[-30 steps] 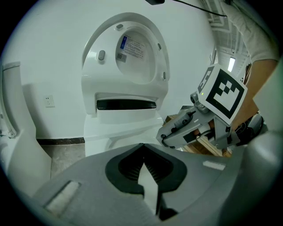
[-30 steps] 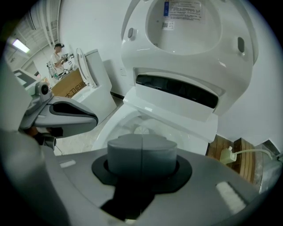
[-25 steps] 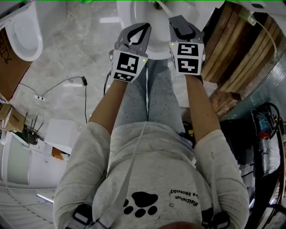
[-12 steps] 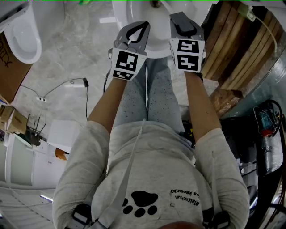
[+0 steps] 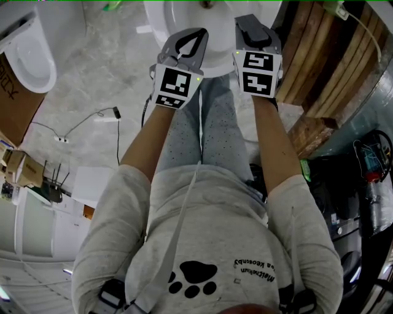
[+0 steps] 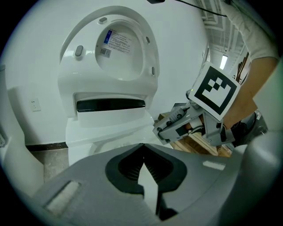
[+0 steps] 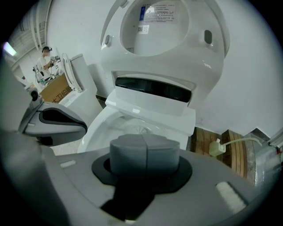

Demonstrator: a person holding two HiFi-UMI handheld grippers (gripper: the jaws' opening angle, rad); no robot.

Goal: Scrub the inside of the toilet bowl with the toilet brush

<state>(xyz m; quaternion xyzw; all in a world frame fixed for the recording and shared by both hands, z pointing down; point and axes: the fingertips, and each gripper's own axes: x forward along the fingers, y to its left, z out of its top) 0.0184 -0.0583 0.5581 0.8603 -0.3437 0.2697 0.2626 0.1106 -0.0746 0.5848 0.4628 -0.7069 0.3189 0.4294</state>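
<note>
A white toilet (image 6: 110,66) stands right in front of me with its lid (image 7: 163,26) raised. Its bowl (image 7: 128,128) is open and shows best in the right gripper view. In the head view the bowl's rim (image 5: 178,15) lies at the top edge. My left gripper (image 5: 195,34) hovers at the near rim, shut, with nothing between its fingers. My right gripper (image 5: 245,21) is beside it at the same height, also shut and holding nothing. No toilet brush shows in any view.
A second toilet (image 5: 27,58) and a cardboard box (image 5: 15,98) stand at the left. Wooden pallets (image 5: 331,67) lean at the right of the toilet. Cables (image 5: 92,119) lie on the marble floor. A person stands far off at the left (image 7: 45,59).
Both grippers have stayed side by side and shut. The head view has drifted slightly, so the toilet and floor sit a little further left.
</note>
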